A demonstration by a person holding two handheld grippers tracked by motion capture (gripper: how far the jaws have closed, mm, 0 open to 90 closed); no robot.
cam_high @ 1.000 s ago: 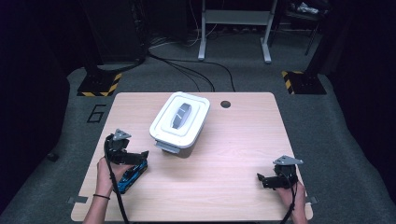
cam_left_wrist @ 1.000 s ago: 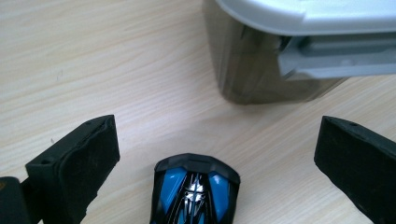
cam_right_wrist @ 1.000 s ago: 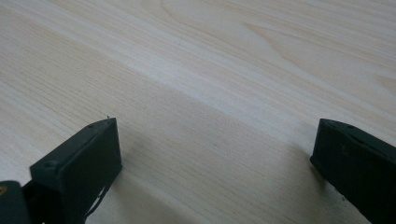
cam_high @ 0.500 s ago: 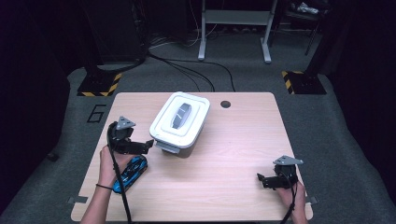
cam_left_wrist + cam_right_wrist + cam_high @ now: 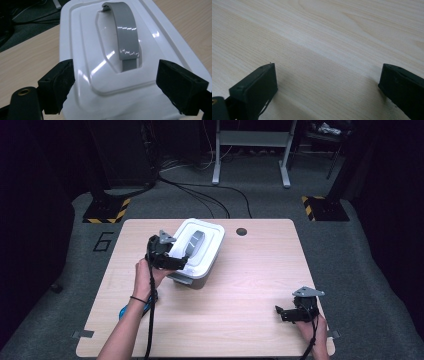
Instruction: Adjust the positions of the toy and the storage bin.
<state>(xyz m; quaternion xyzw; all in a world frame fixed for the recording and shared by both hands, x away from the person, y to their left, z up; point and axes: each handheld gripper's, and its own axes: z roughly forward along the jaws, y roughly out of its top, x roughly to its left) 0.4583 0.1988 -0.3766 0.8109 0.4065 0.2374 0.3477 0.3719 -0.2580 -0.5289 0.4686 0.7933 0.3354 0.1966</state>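
Box: white lidded box (image 5: 197, 254) on the bench (image 5: 260, 270), lid on, grey handle (image 5: 126, 37) flat.
Left gripper (image 5: 167, 259): over lid, jaws just closing, gripping nothing.
Right gripper (image 5: 295, 312): idle, jaws released.
Left: grasp handle.

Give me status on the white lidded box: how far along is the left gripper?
Done: the left gripper has reached the white box from its near end. In hand: its jaws, just closing, straddle the lid near the grey handle, pads not pressing. Left: the lid is on, nothing gripped or lifted. The right gripper rests open on the table.
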